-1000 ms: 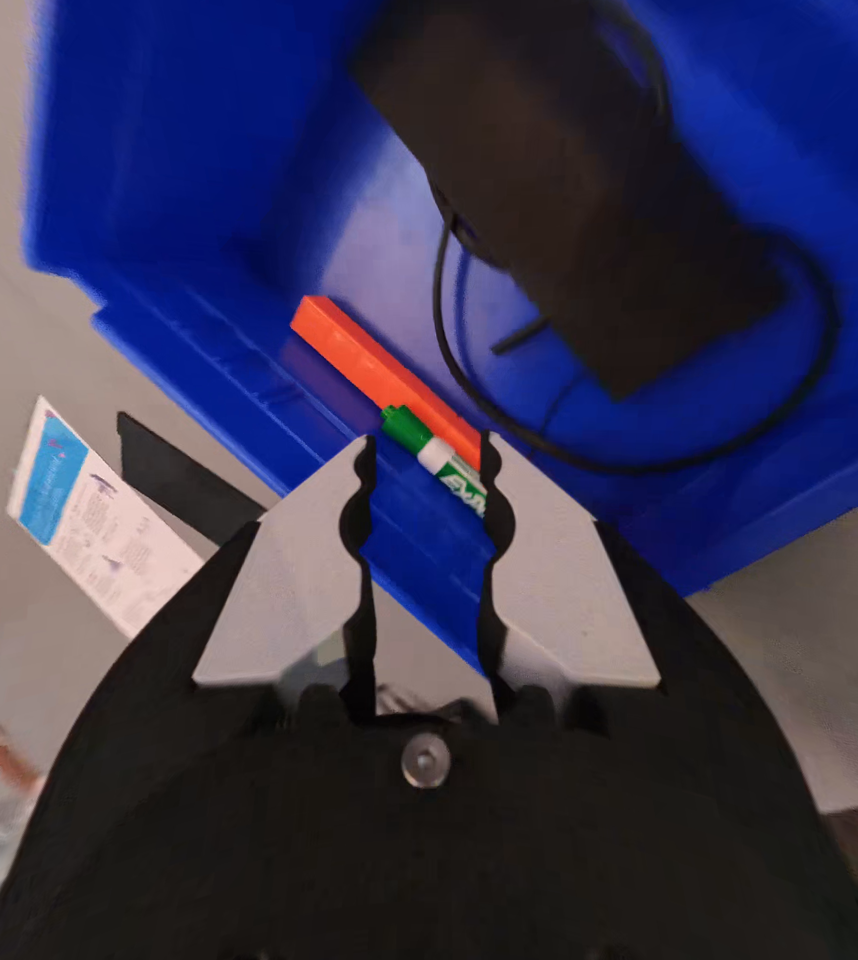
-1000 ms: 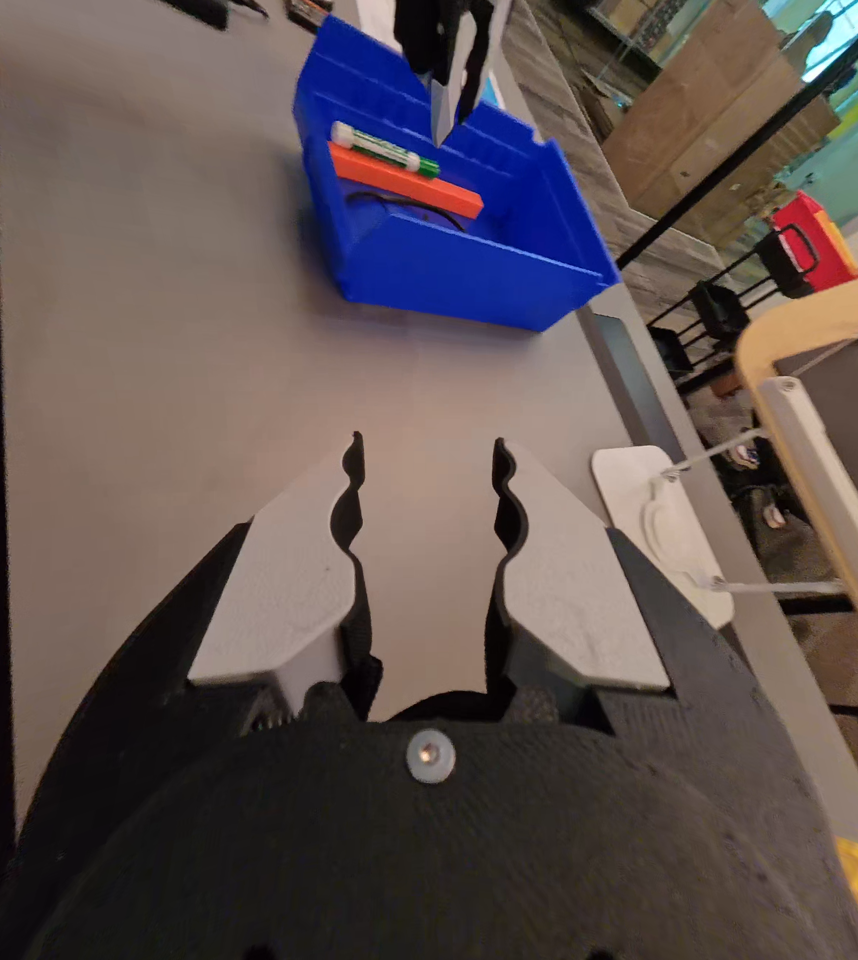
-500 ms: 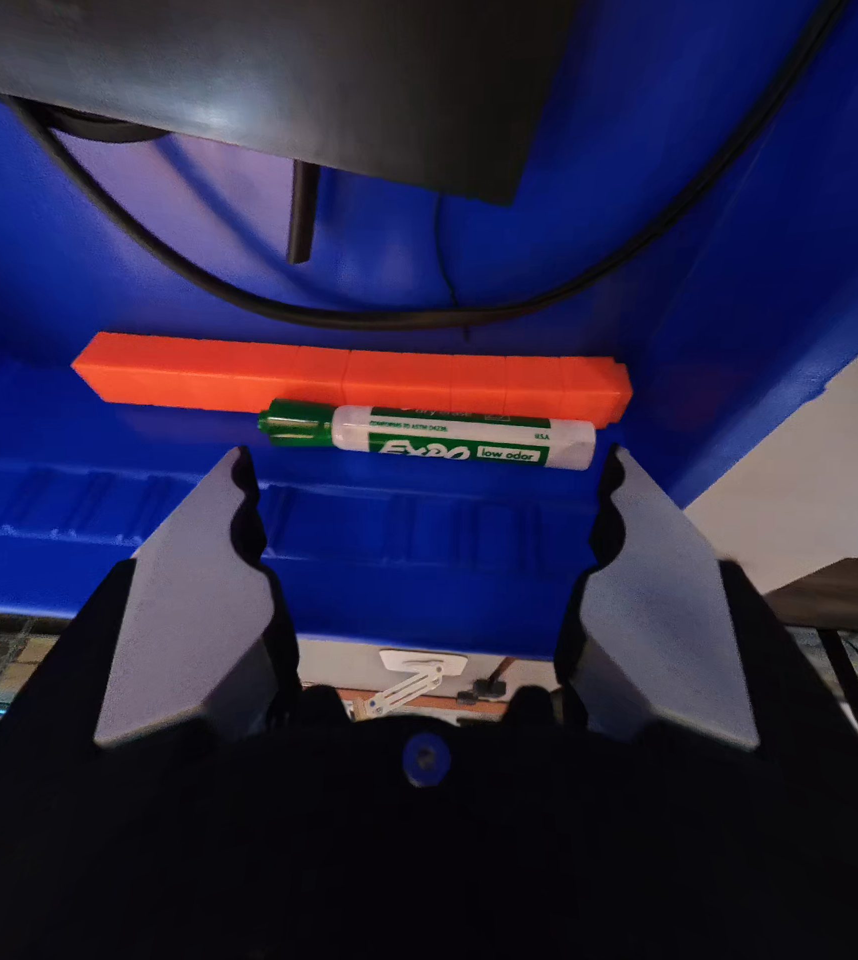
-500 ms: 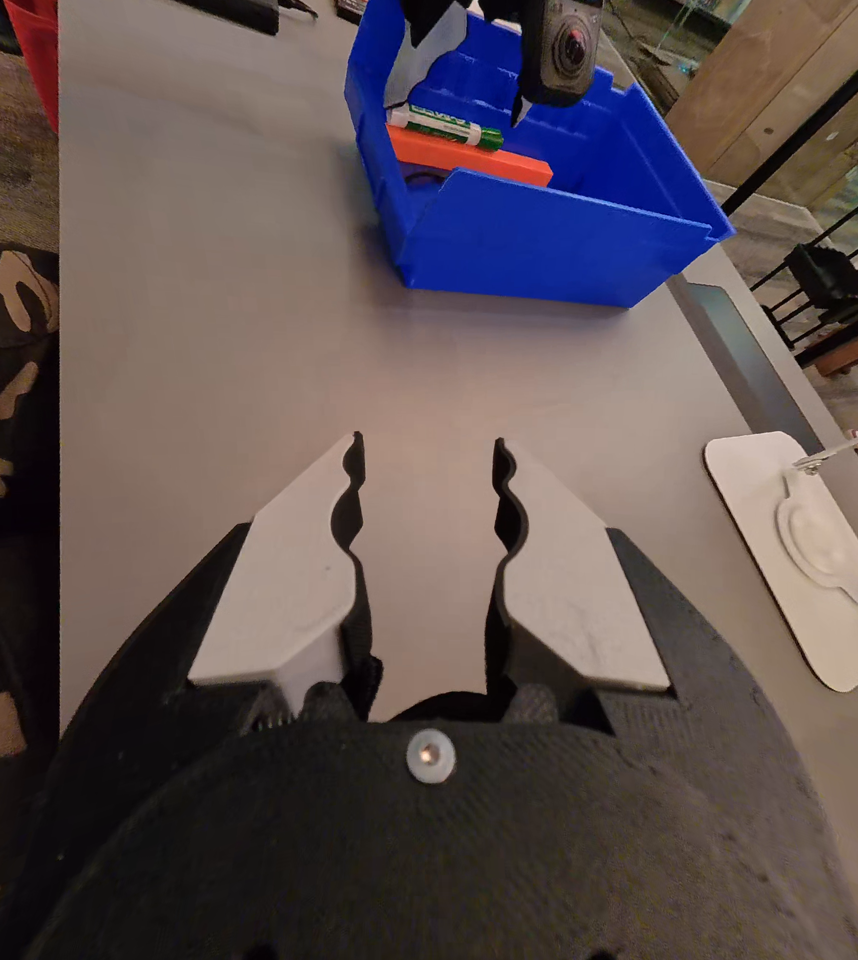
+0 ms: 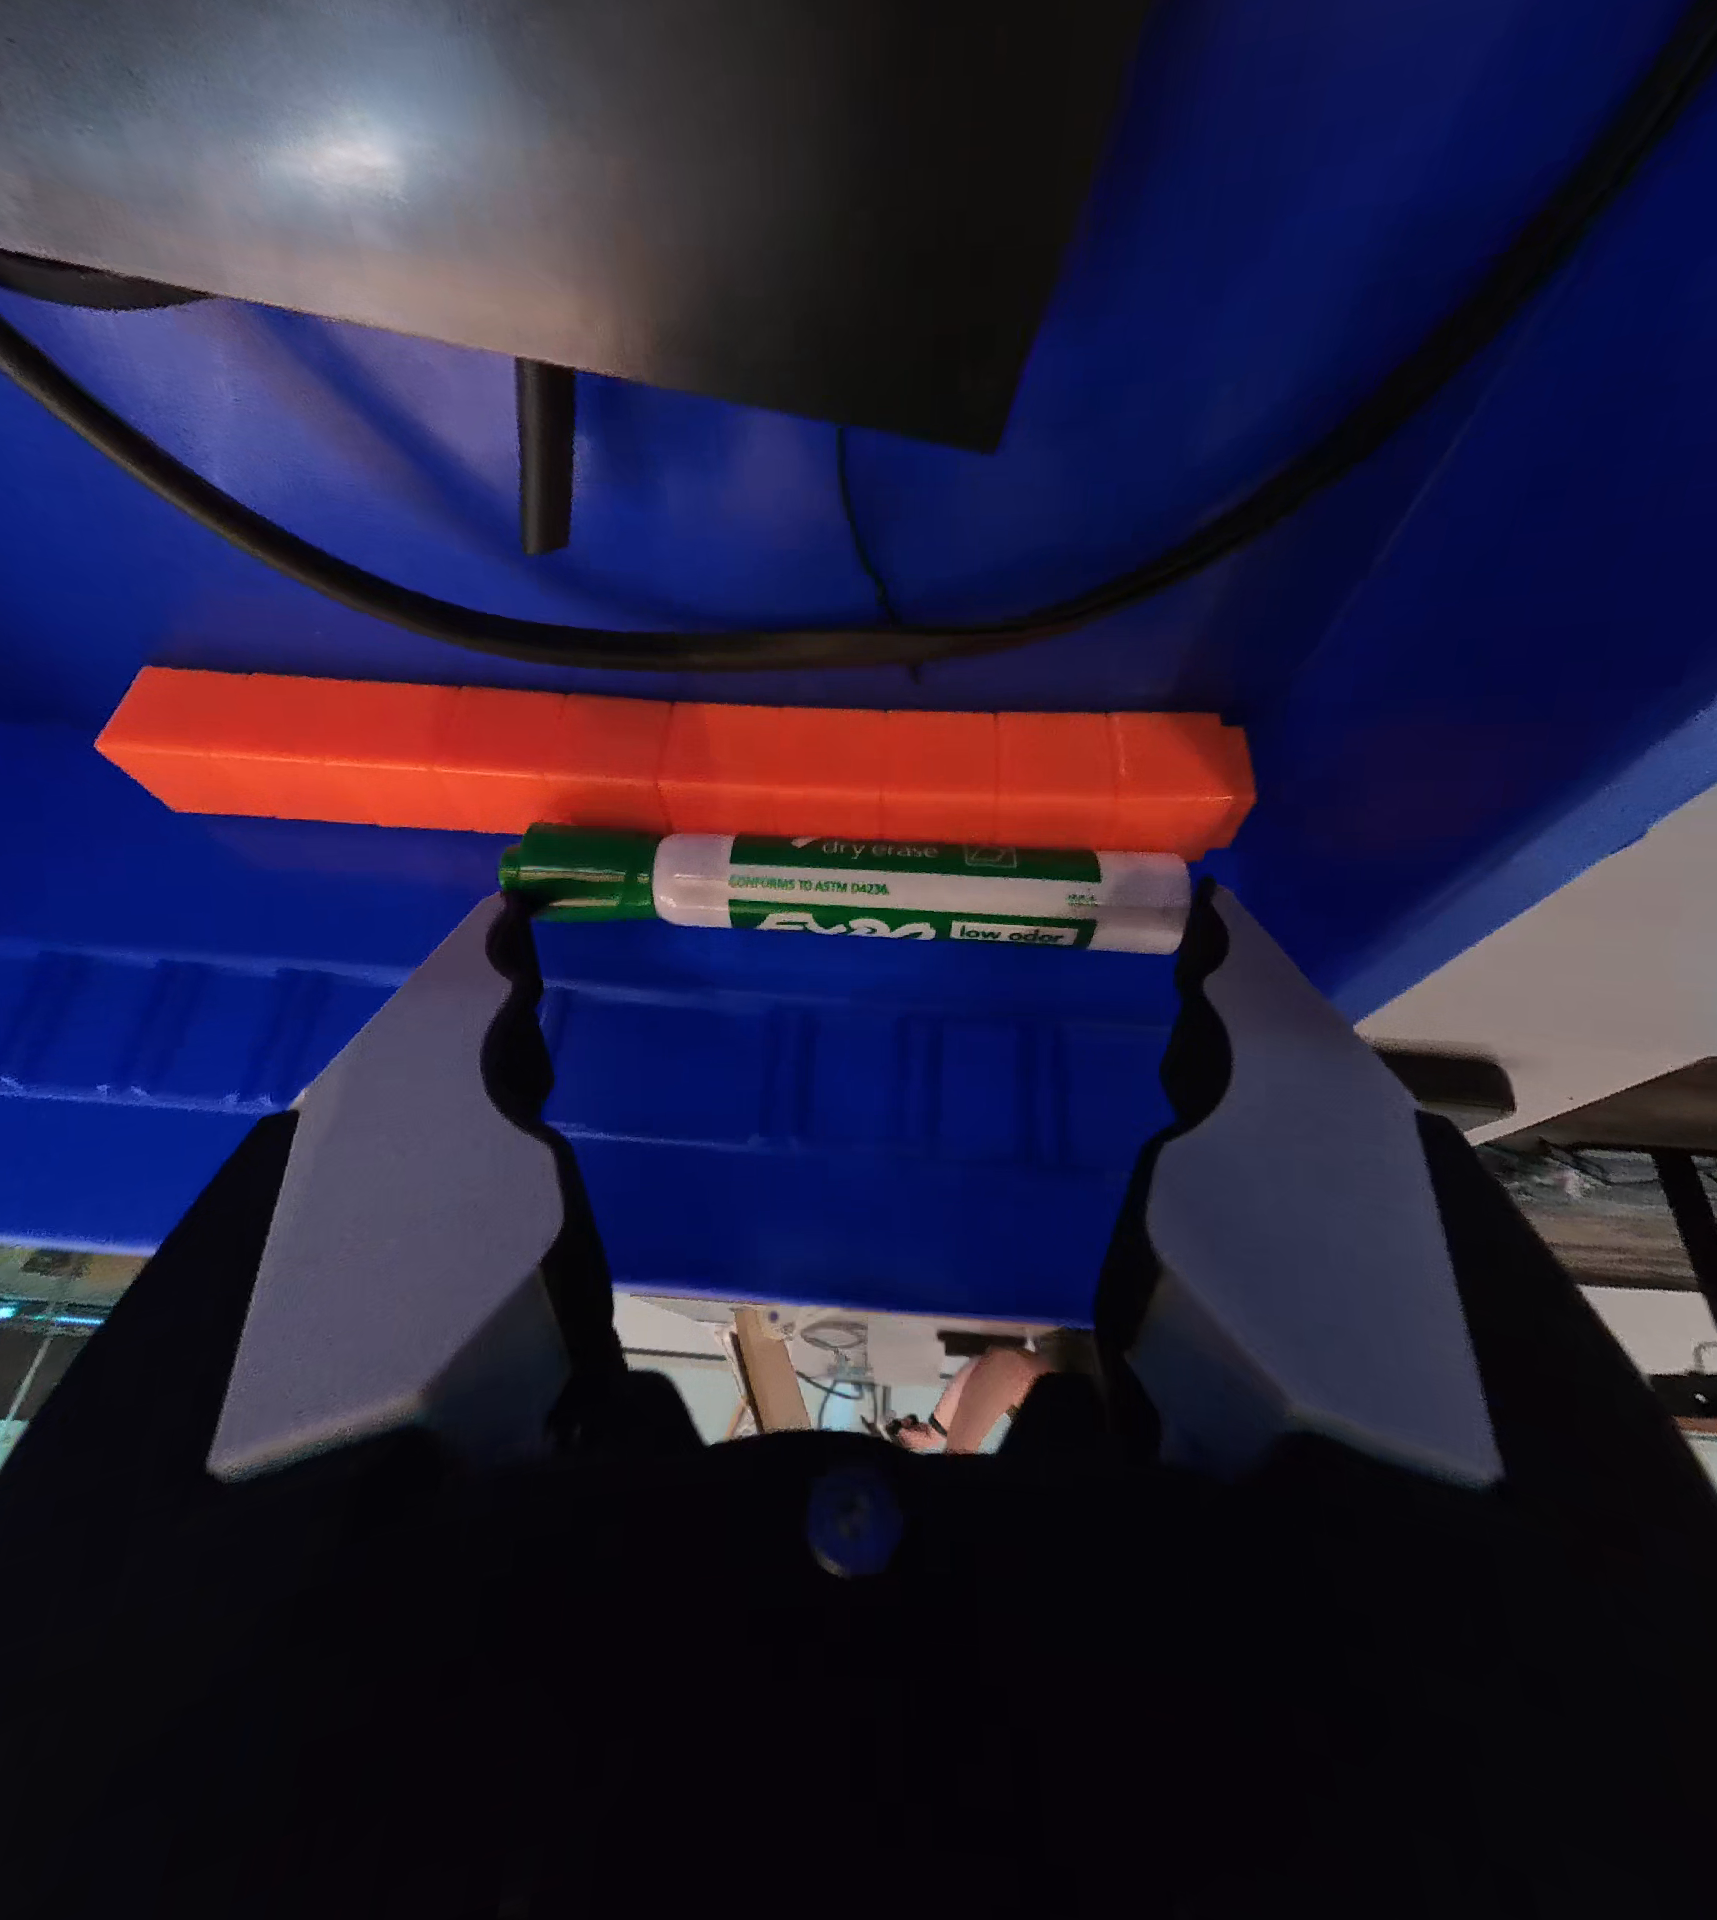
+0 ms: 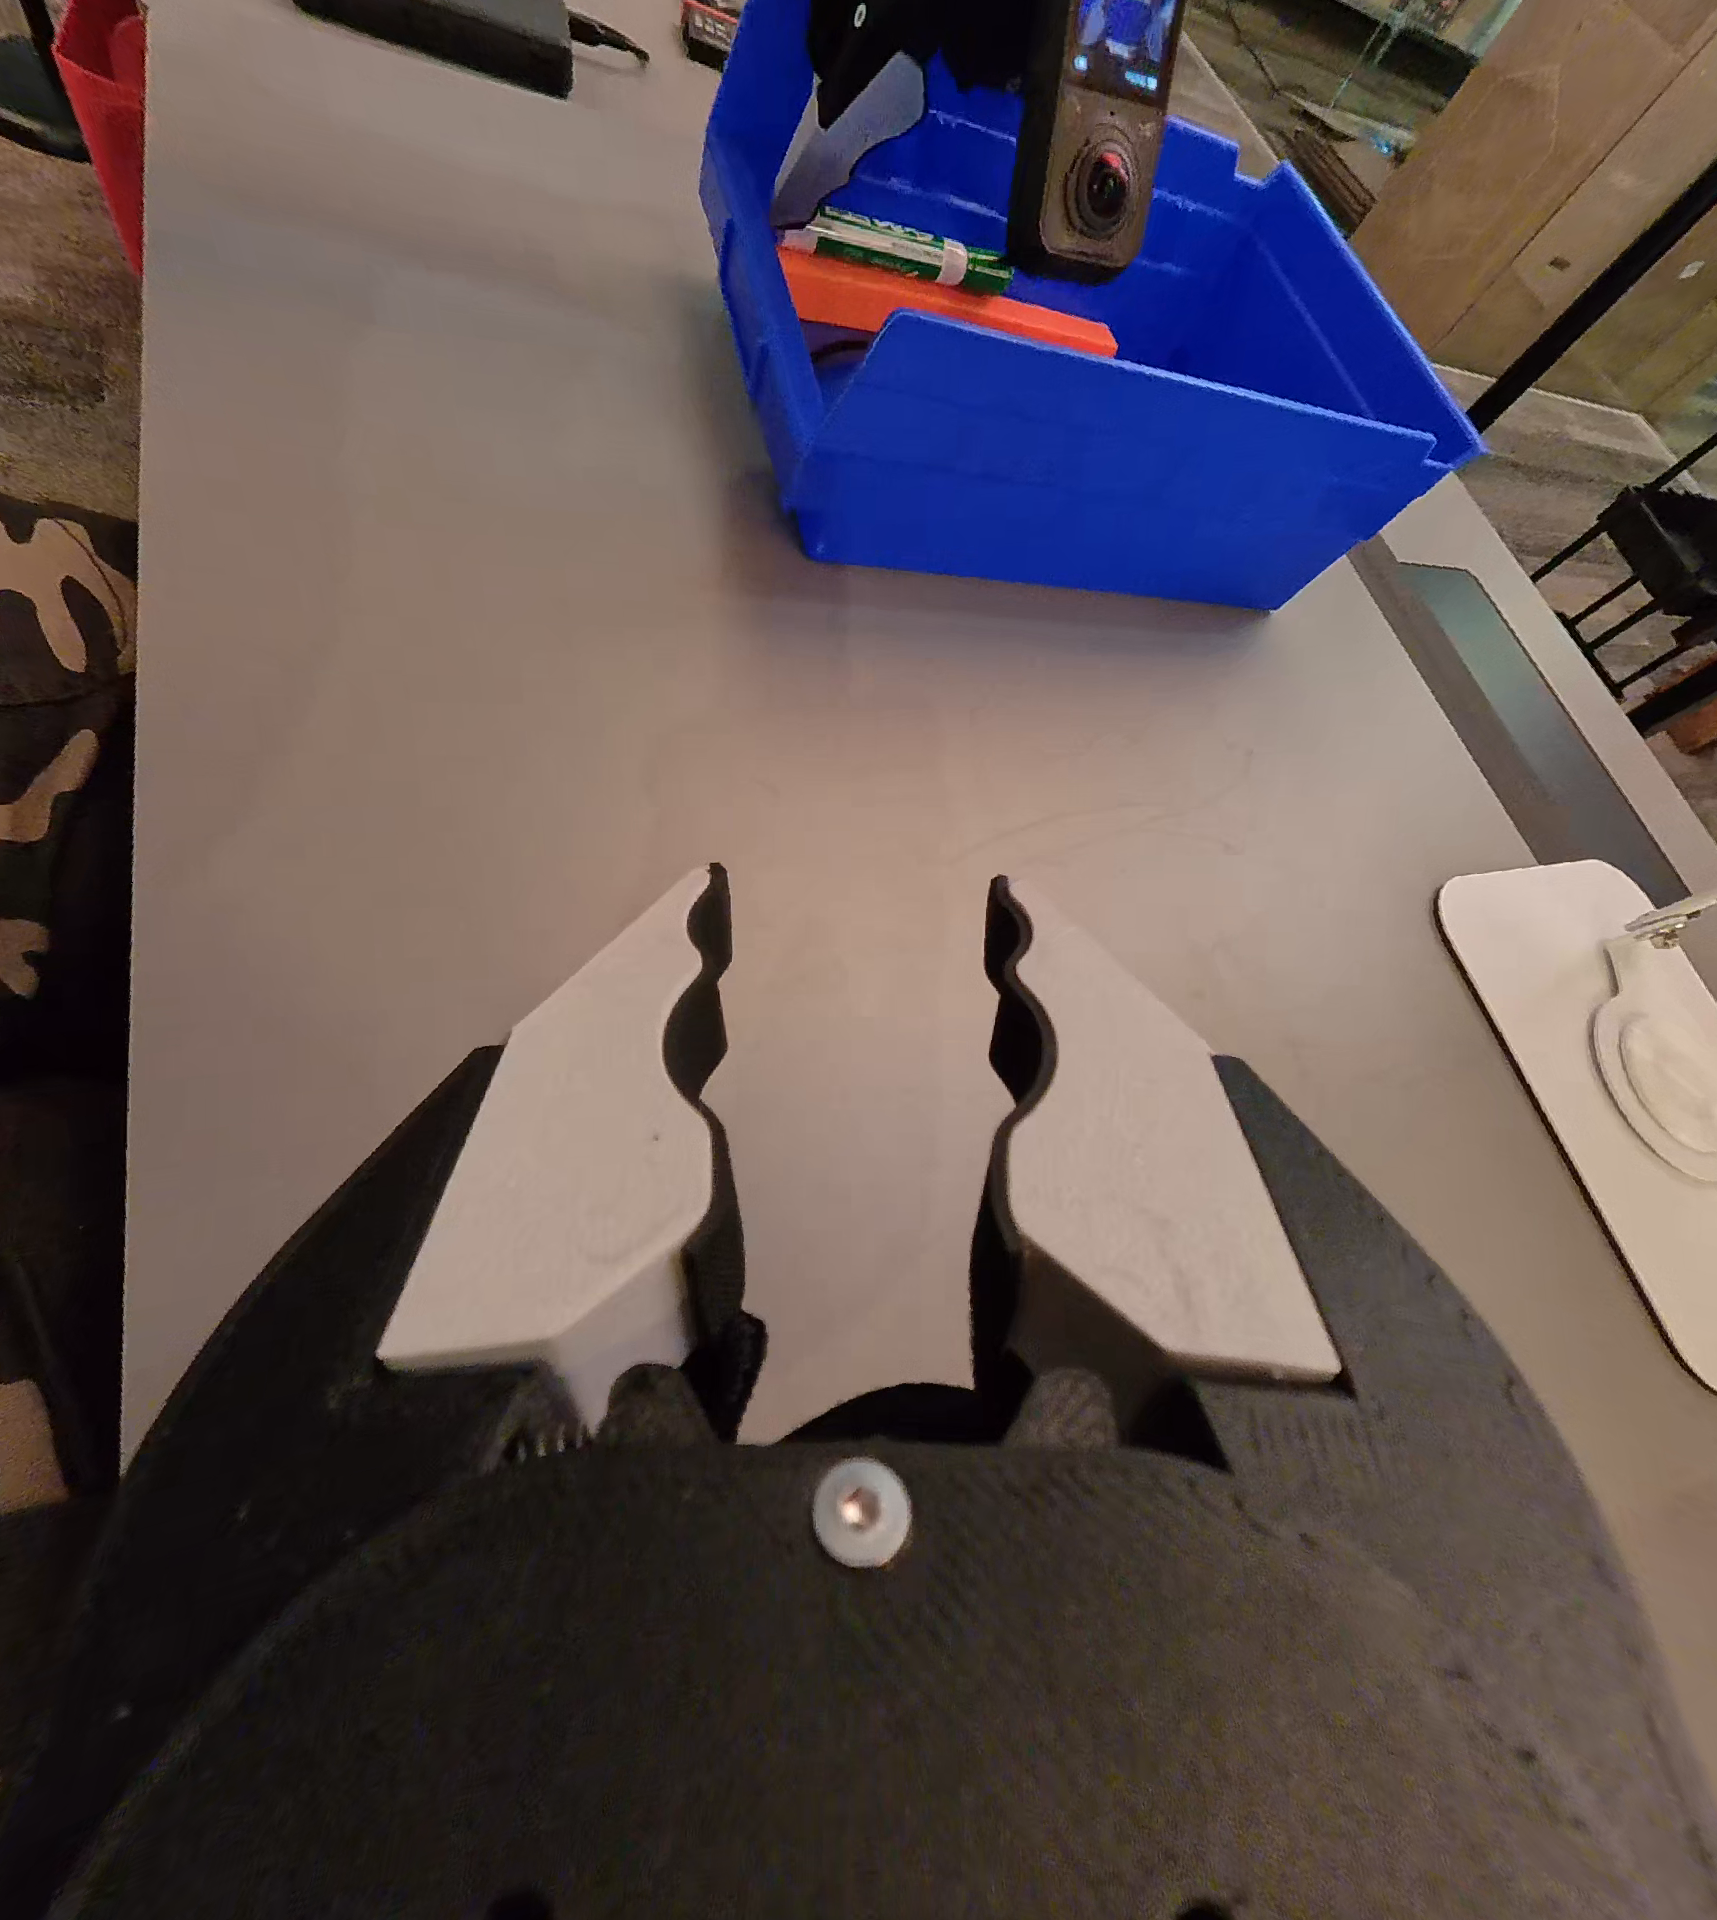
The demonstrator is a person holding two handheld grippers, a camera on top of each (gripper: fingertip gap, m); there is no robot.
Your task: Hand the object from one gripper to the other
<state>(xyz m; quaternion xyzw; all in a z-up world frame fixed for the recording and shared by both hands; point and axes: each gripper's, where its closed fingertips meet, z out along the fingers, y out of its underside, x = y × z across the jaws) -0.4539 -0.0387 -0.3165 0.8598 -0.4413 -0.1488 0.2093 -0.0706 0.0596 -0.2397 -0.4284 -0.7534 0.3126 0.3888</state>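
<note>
Partly hidden black device (image 5: 542, 156) overlaps cable (image 5: 625, 644)

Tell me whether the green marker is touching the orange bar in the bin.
Touching. The left wrist view shows the green marker lying flush against the orange bar, no blue showing between.

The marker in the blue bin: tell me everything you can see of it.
The marker is a short round pen, plastic by the look, with a white barrel, a green printed label and a green cap at one end. It lies flat on its side in the bin, lengthwise against the orange bar. The open left tongs bracket it end to end, one tip by the cap, the other by the butt; whether they touch it is unclear. It is not lifted.
</note>
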